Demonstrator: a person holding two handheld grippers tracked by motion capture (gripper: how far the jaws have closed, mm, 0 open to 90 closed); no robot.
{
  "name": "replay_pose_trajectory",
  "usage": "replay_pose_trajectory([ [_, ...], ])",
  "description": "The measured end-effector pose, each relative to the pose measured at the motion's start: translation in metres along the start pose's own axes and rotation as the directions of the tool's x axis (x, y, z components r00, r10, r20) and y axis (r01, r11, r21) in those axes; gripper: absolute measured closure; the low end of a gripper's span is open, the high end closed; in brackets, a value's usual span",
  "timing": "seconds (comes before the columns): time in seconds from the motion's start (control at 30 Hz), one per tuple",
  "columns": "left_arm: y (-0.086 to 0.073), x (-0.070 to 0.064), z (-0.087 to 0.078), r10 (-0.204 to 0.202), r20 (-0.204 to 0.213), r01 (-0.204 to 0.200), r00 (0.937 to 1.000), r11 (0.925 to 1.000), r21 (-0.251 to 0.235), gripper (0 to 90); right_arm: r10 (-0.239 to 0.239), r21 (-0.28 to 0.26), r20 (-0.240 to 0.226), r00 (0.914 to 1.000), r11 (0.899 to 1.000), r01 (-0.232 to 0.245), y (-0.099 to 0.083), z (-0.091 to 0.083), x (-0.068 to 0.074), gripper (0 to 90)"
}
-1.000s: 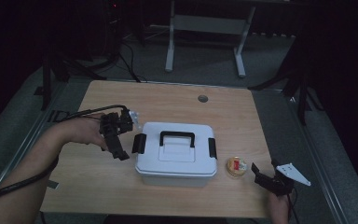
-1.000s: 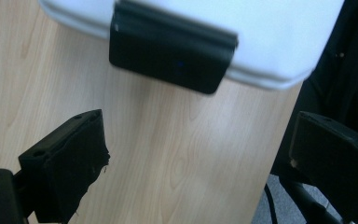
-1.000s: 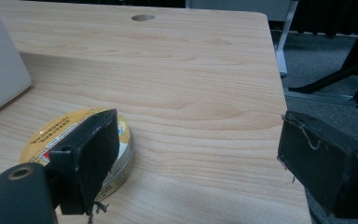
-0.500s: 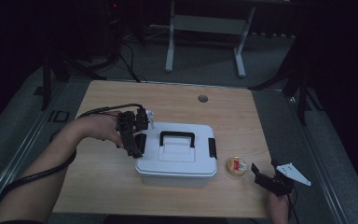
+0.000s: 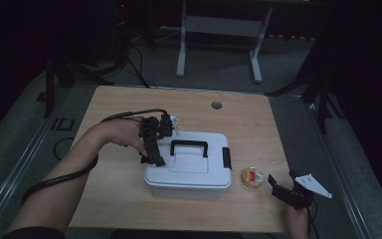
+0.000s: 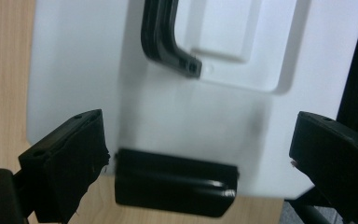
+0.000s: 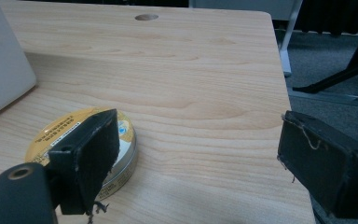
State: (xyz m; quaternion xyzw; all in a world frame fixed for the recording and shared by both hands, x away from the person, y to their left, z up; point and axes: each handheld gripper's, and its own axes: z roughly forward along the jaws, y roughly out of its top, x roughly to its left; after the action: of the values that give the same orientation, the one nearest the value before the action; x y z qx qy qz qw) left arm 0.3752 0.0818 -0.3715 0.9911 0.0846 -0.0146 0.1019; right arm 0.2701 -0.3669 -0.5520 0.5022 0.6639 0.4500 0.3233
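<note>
A white plastic box [image 5: 189, 174] with a black handle [image 5: 189, 145] stands in the middle of the wooden table [image 5: 129, 199]. My left gripper [image 5: 152, 158] hangs open over the box's left end. In the left gripper view, its jaws straddle the black latch [image 6: 175, 189] at the edge of the lid [image 6: 74, 70], with the handle [image 6: 168, 42] beyond. A small round gold tin [image 5: 253, 178] lies just right of the box. My right gripper [image 5: 281, 181] rests open near the table's front right corner. The tin [image 7: 58, 128] sits partly behind its left jaw, not between the jaws.
A second black latch [image 5: 226, 158] is on the box's right end. A round cable hole [image 5: 216, 105] sits in the table's far side. A metal stand [image 5: 219, 30] is on the floor behind. The table's right edge [image 7: 279, 70] is close to the right gripper.
My left gripper has moved right, from the table beside the box to over the box's left latch. The right gripper and tin have stayed put.
</note>
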Motion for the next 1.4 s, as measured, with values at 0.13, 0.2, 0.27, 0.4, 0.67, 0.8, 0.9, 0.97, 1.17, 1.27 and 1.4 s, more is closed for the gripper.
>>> replay_pose_trajectory([
  [0.13,0.007,0.001,0.004,0.017,0.009,-0.017,0.9998,0.9998,0.012,3.4,-0.001,-0.003,-0.001,1.0000,1.000,0.001,0.000,0.000,0.000,12.3],
  [0.2,0.009,0.000,0.006,0.023,0.009,-0.023,0.9997,0.9997,0.011,6.6,-0.001,-0.002,-0.002,1.0000,1.000,0.001,0.000,0.000,0.000,12.3],
  [0.27,0.012,0.000,0.007,0.032,0.003,-0.032,0.9995,0.9994,0.014,8.6,-0.001,-0.003,-0.002,1.0000,1.000,0.001,0.000,0.000,0.000,12.3],
  [0.4,0.016,0.002,0.007,0.044,-0.005,-0.043,0.9990,0.9990,0.012,20.5,-0.001,-0.003,-0.004,1.0000,1.000,0.001,0.000,0.000,0.000,12.3],
  [0.67,0.025,0.004,0.006,0.079,-0.013,-0.079,0.9968,0.9969,0.002,52.9,0.002,-0.001,-0.009,1.0000,1.000,-0.002,0.000,0.000,0.000,12.3],
  [0.8,0.029,0.005,0.006,0.069,0.002,-0.069,0.9976,0.9973,0.027,62.5,0.001,0.000,-0.011,0.9999,1.000,-0.001,0.000,0.000,0.000,12.3],
  [0.9,0.032,0.004,0.006,0.062,0.007,-0.062,0.9980,0.9962,0.061,71.9,0.000,0.000,-0.012,0.9999,1.000,0.000,0.000,0.000,-0.001,12.3],
  [0.97,0.034,0.004,0.006,0.063,0.007,-0.063,0.9980,0.9951,0.076,75.6,0.000,0.001,-0.013,0.9999,1.000,0.000,0.000,0.000,0.000,12.3],
  [1.17,0.037,0.004,0.007,0.054,0.026,-0.056,0.9982,0.9937,0.097,82.4,-0.001,0.004,-0.016,0.9999,1.000,0.001,0.000,0.000,0.000,12.3],
  [1.27,0.040,0.005,0.008,0.044,0.032,-0.048,0.9985,0.9921,0.116,82.7,-0.003,0.007,-0.017,0.9999,1.000,0.003,0.000,0.000,0.000,12.4],
  [1.4,0.041,0.005,0.007,0.046,0.033,-0.050,0.9984,0.9911,0.123,83.1,-0.001,0.007,-0.019,0.9998,1.000,0.001,0.000,0.000,0.000,12.4],
])
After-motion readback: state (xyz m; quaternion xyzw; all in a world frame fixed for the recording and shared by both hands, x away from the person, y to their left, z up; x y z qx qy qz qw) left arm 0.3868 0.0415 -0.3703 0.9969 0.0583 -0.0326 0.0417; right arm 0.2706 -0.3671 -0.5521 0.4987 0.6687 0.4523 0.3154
